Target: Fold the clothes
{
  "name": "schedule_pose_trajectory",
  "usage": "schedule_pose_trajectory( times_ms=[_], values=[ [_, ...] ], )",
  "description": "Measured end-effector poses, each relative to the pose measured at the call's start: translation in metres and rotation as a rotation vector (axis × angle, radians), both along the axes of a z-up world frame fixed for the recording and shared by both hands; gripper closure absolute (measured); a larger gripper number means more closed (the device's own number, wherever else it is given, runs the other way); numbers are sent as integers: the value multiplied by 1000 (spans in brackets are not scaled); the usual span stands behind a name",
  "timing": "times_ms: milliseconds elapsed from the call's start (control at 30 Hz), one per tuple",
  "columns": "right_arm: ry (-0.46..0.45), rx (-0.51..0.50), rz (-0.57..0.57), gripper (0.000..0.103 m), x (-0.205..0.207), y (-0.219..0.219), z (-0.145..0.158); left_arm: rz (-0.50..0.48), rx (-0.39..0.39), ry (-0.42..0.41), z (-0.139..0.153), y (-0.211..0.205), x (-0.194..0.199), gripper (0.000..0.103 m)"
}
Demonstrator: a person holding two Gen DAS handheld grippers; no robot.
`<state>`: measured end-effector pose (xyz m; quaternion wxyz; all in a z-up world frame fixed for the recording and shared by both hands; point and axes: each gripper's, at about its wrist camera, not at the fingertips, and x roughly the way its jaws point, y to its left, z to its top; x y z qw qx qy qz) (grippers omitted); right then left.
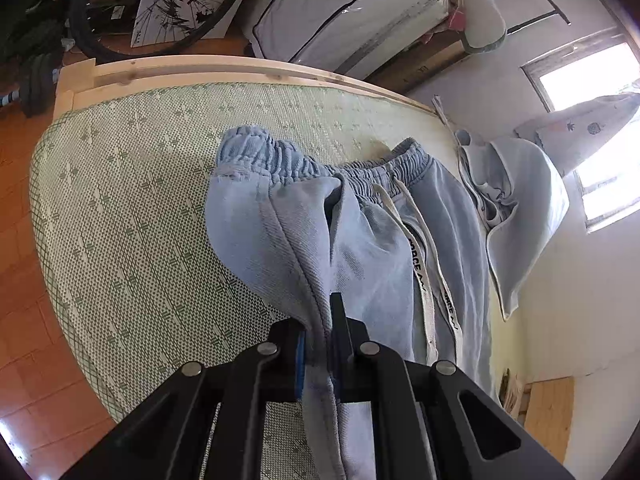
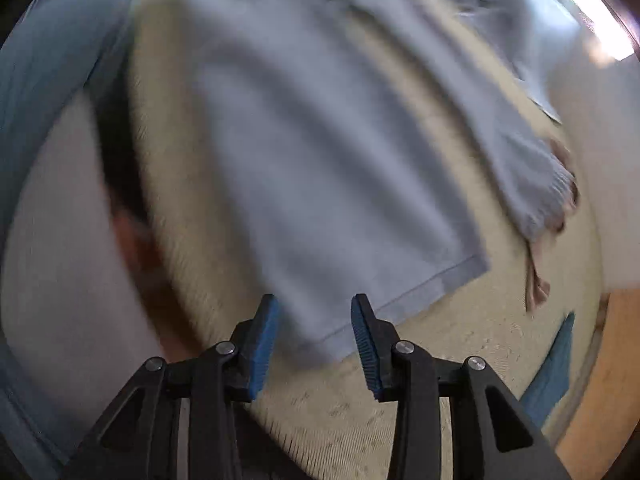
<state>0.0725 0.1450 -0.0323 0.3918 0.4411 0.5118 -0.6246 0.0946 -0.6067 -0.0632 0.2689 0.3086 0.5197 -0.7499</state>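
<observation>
Light blue sweatpants [image 1: 360,232] with an elastic waistband and white printed drawstrings [image 1: 420,264] hang over the green patterned mat [image 1: 132,216]. My left gripper [image 1: 320,332] is shut on a fold of the sweatpants along the side seam and holds them up. A second light blue garment [image 1: 516,208] lies at the mat's right edge. In the blurred right wrist view a light blue top [image 2: 320,140] lies spread on the mat [image 2: 460,344], one sleeve cuff [image 2: 548,196] at the right. My right gripper [image 2: 314,320] is open and empty just above the top's lower hem.
The mat lies on a wooden bed frame [image 1: 168,68]. A bicycle wheel [image 1: 152,12] and a plastic-wrapped mattress [image 1: 352,12] stand behind it. Orange tiled floor [image 1: 24,280] is at the left. A bright window [image 1: 600,128] is at the right.
</observation>
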Motion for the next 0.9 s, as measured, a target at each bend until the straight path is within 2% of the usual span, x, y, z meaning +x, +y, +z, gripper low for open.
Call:
schedule_pose_trajectory(
  times_ms=[100, 267, 400, 433, 600, 667, 767, 900],
  values=[
    [23, 74, 61, 63, 18, -1, -15, 1, 0, 2, 1, -1, -1, 94],
    [97, 142, 75, 64, 20, -1, -25, 0, 1, -2, 2, -2, -4, 94],
    [104, 174, 112, 66, 26, -4, -29, 1, 3, 0, 1, -4, -6, 94],
    [107, 179, 118, 69, 27, -6, -29, 3, 3, 0, 1, -4, -7, 94],
    [121, 186, 136, 74, 33, -13, -29, 7, 8, 2, 0, -5, -8, 94],
    [128, 176, 130, 82, 35, -14, -24, 8, 9, 3, 0, -5, -9, 94],
    [121, 150, 104, 84, 37, -15, -11, 9, 12, 5, 0, -6, -10, 94],
    [128, 102, 63, 84, 42, -16, 21, 12, 17, 19, 4, -6, -8, 94]
  ],
)
